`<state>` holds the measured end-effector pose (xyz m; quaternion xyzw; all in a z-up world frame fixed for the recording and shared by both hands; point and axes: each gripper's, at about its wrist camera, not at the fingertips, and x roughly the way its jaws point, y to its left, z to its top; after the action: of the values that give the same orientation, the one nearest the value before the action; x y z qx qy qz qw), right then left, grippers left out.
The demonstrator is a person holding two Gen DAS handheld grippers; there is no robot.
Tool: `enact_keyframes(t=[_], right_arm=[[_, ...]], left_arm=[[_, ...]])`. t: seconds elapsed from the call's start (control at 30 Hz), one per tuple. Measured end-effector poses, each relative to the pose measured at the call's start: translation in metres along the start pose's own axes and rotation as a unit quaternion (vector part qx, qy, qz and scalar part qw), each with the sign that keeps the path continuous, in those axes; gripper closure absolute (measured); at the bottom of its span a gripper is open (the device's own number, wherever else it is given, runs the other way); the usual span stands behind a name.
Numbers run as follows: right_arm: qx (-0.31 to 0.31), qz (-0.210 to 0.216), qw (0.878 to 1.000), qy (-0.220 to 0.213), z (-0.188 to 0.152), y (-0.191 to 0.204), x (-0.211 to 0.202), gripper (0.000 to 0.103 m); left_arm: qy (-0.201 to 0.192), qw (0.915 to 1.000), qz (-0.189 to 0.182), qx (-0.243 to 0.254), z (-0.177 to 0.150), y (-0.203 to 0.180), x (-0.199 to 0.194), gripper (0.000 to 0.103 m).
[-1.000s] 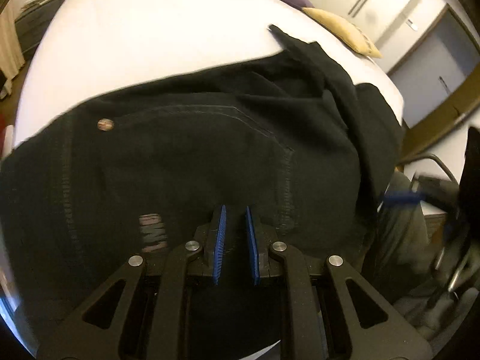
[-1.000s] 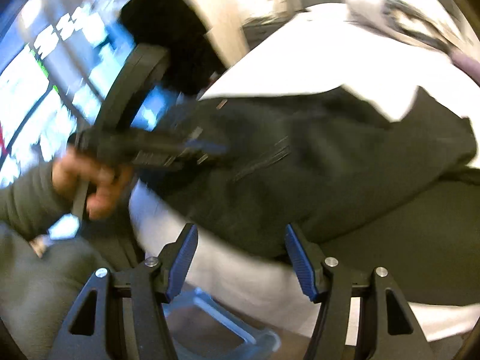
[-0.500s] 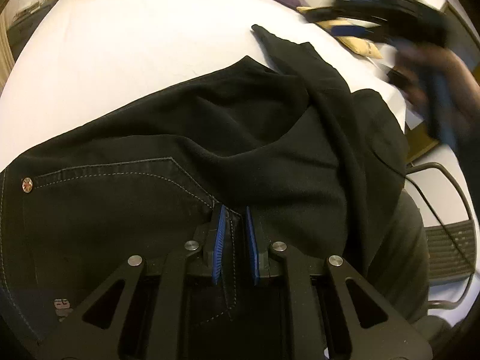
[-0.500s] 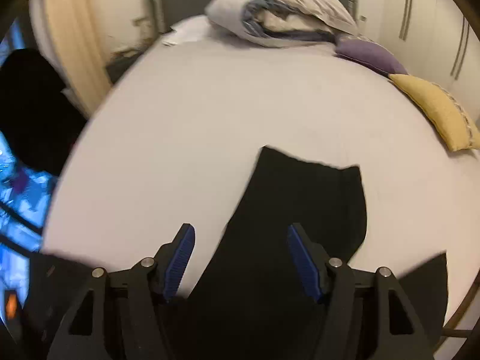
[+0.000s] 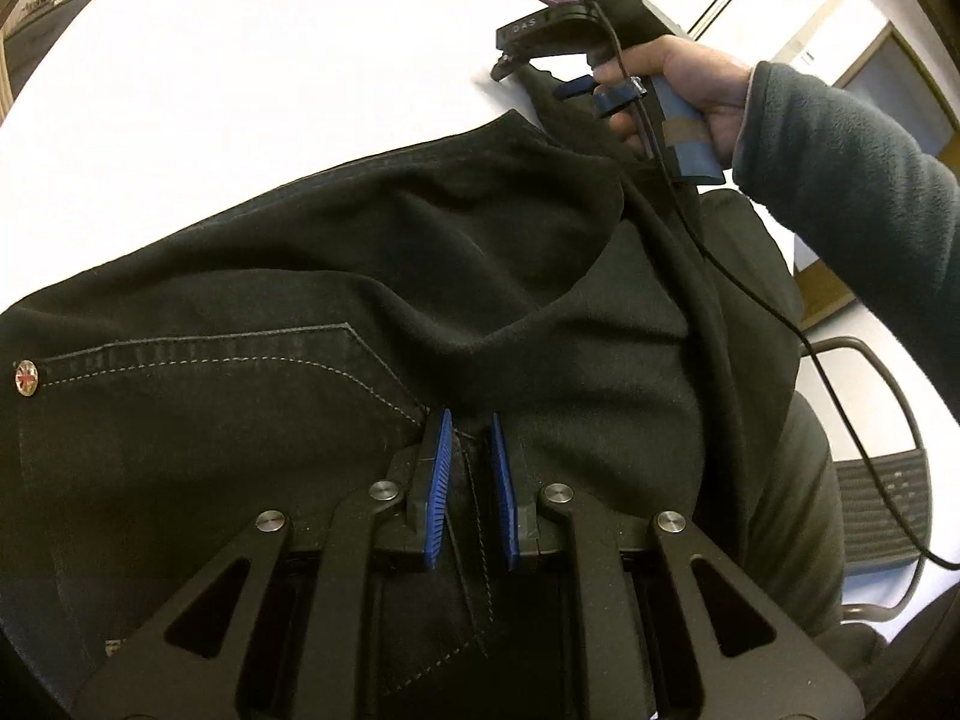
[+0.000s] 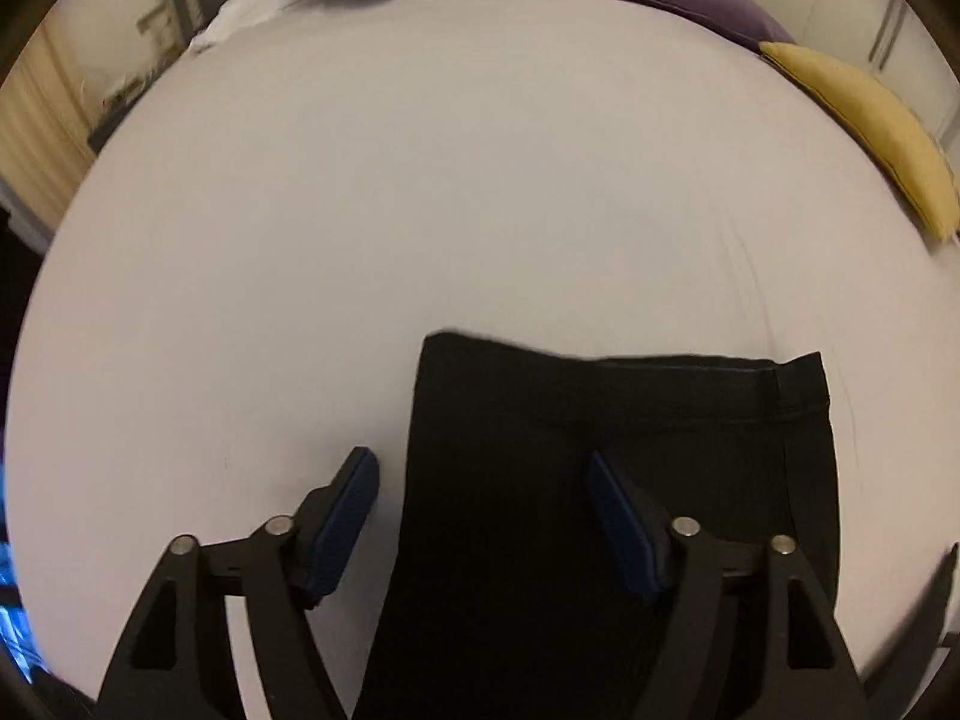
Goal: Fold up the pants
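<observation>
I am holding the left gripper (image 5: 467, 438) with its blue-padded fingers drawn close on a stitched seam of the black denim pants (image 5: 372, 312), pinching the fabric just beside the corner of a back pocket, and a small round metal rivet (image 5: 26, 377) is showing at the pocket's far left corner. The pants are lying rumpled across the white bed sheet (image 5: 240, 72), with one leg reaching away toward the top right. There my right hand (image 5: 672, 78), in a dark grey fleece sleeve (image 5: 852, 180), is gripping the handle of the right gripper (image 6: 483, 483), whose tip is sitting at the leg's end. In the right wrist view its fingers are standing wide apart, straddling the left edge of the hemmed leg end (image 6: 624, 378), which is lying flat on the sheet. A yellow cushion (image 6: 870, 126) and a purple cushion (image 6: 702, 6) are resting at the bed's far right edge.
</observation>
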<state>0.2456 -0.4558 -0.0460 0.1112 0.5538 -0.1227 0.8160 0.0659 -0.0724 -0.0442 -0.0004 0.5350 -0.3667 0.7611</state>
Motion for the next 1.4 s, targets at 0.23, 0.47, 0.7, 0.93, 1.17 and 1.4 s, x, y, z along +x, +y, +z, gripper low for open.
enact_keyframes(t=[0.23,0.47,0.7,0.93,1.17,1.4], right_arm=[[0.032,0.039,0.998,-0.033,-0.005,-0.033,-0.029,0.096],[0.137,0.097,0.969,-0.18,-0.062,-0.136,-0.143,0.096],[0.326,0.1,0.902,-0.265,-0.208,-0.299,-0.202,0.096],[0.47,0.151,0.843,-0.214,-0.325,-0.363,-0.145,0.091],[0.494,0.231,0.809,-0.217,-0.336,-0.359,-0.128,0.049],[0.478,0.194,0.832,-0.204,-0.317,-0.351,-0.123,0.098]], left_arm=[[-0.004,0.9999,0.011,0.007,0.003,0.003,0.002,0.089],[0.0,0.9998,0.021,0.004,0.005,-0.009,0.007,0.089],[0.002,0.9993,0.034,-0.014,0.009,-0.015,0.009,0.089],[0.014,0.9971,0.075,0.002,0.013,-0.036,0.016,0.089],[0.025,0.9942,0.105,0.004,0.015,-0.054,0.018,0.089],[0.027,0.9919,0.124,0.003,0.018,-0.067,0.025,0.089]])
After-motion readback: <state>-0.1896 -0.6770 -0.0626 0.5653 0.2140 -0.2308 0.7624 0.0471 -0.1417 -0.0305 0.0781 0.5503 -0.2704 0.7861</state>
